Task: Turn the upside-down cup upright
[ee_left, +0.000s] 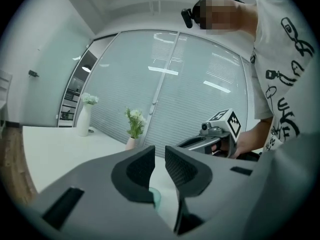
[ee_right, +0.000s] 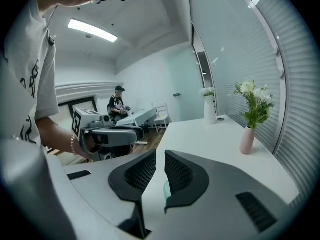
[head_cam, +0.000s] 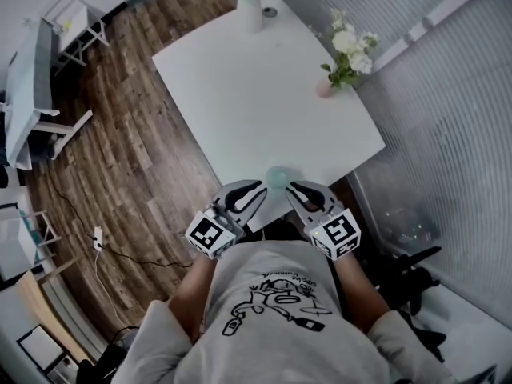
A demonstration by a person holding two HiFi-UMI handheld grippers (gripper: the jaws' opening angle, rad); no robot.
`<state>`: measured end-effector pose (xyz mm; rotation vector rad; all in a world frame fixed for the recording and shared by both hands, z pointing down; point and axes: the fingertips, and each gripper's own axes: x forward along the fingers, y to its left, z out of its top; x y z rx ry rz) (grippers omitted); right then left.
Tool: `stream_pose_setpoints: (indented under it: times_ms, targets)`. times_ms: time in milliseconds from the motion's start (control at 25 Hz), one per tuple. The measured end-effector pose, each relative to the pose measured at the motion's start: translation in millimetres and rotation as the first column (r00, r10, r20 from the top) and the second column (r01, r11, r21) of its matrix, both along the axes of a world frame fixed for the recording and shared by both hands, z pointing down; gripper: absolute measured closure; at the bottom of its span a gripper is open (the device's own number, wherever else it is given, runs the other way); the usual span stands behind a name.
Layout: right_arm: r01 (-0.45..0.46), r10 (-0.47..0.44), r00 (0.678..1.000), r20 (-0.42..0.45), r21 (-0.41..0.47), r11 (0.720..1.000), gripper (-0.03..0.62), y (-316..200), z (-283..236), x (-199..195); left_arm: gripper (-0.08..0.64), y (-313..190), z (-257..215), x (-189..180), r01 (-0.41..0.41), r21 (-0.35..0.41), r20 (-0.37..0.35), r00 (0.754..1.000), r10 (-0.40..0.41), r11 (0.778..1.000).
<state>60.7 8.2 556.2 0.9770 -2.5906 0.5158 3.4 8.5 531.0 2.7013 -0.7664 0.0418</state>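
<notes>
cup [head_cam: 278, 176]: round, pale teal | table [head_cam: 264, 94]: smooth white | fingers [ee_left: 139, 168]: ribbed black

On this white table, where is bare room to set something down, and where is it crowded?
The wide middle of the table is bare, between the white vase at the far end, the pink vase at the right edge and the cup. Crowded: the near edge, where the left gripper and right gripper flank the cup.

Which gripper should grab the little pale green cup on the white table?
Close call, probably the right gripper: its tips sit beside the small pale green cup and tilt down toward it. The left gripper is equally near but flatter. Both need wider jaws.
</notes>
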Motion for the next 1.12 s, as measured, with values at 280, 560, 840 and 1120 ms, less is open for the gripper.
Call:
stream_pose_setpoints:
  times_ms: [280, 560, 840, 1120]
  targets:
    - [-0.036, 0.036, 0.993, 0.11, 0.0, 0.999, 0.54, -14, -47, -8, 0.557, -18, -39, -7, 0.083, -0.051, -0.067, 0.994, -0.086, 0.995]
    - [-0.066, 0.057, 0.981, 0.184, 0.043, 0.997, 0.549, -18, -100, -13, 0.557, -19, -79, -5, 0.094, -0.079, -0.109, 0.989, -0.103, 0.992]
    - [-0.072, 0.052, 0.977, 0.209, 0.09, 0.993, 0.551, -14, -140, -22, 0.558, -15, -118, -5, 0.114, -0.025, -0.082, 0.99, -0.116, 0.993]
    - [-0.068, 0.039, 0.974, 0.222, 0.126, 0.99, 0.555, -12, -162, -22, 0.558, -8, -143, -2, 0.13, 0.051, -0.048, 0.991, -0.127, 0.99]
